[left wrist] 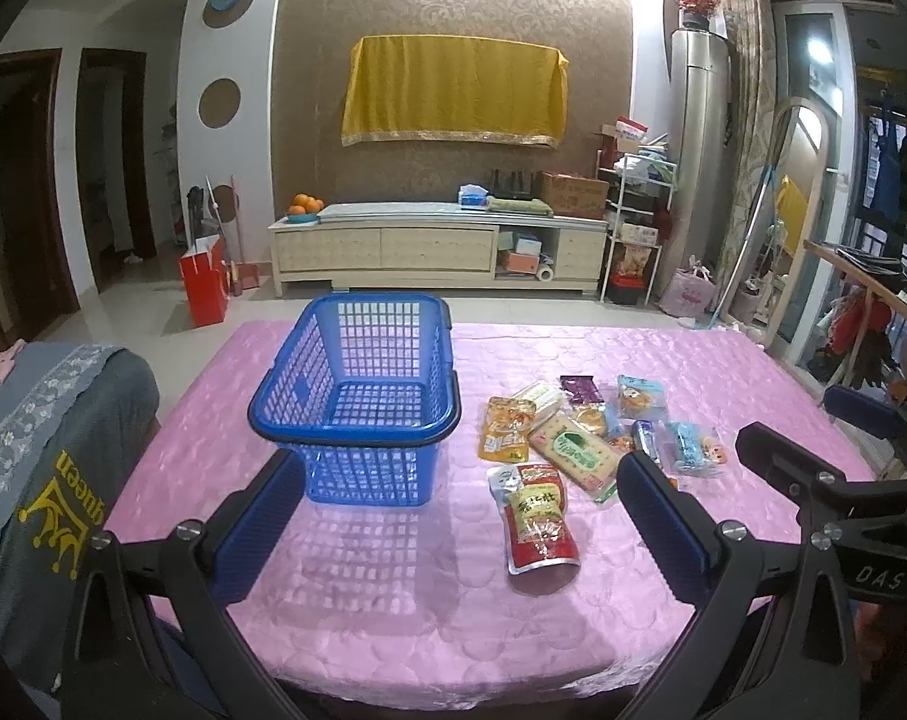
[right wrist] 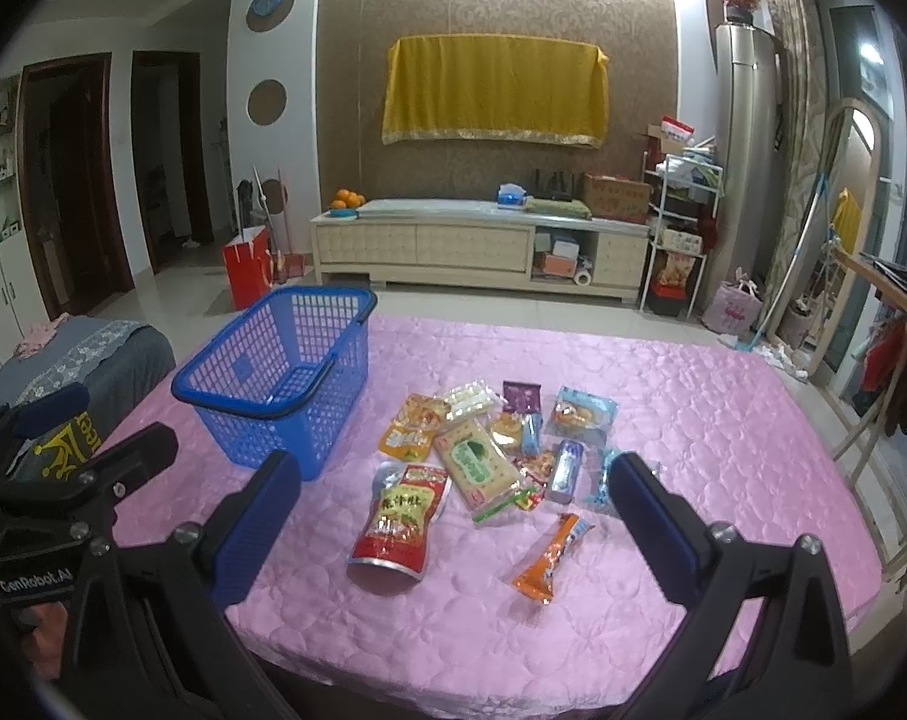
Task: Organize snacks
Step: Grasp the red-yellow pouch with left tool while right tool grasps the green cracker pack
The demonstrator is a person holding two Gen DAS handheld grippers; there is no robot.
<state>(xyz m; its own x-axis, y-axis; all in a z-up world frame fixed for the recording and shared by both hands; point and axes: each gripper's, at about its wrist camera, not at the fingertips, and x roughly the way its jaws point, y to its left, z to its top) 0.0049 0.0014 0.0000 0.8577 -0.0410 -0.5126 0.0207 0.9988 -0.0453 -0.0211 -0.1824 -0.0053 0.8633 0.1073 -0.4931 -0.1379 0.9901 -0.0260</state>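
An empty blue plastic basket (left wrist: 369, 474) (right wrist: 273, 444) stands on the pink-covered table (left wrist: 393, 600) (right wrist: 693, 420), left of a loose pile of snack packets. Nearest in the pile lies a red pouch (left wrist: 540, 519) (right wrist: 399, 516). Behind it are a green-labelled cracker pack (left wrist: 576, 450) (right wrist: 477, 468) and a yellow pouch (left wrist: 504, 429) (right wrist: 411, 426). An orange stick packet (right wrist: 552, 558) lies apart at the front. My left gripper (left wrist: 462, 516) hovers open above the near table, holding nothing. My right gripper (right wrist: 453, 522) is likewise open and holds nothing, above the snacks' near side.
A grey cushioned seat (left wrist: 45, 450) sits against the table's left side. Wooden rails and hanging clothes (right wrist: 873, 312) stand to the right. A TV cabinet (right wrist: 477, 252) lines the far wall. Small blue and purple packets fill the back of the pile.
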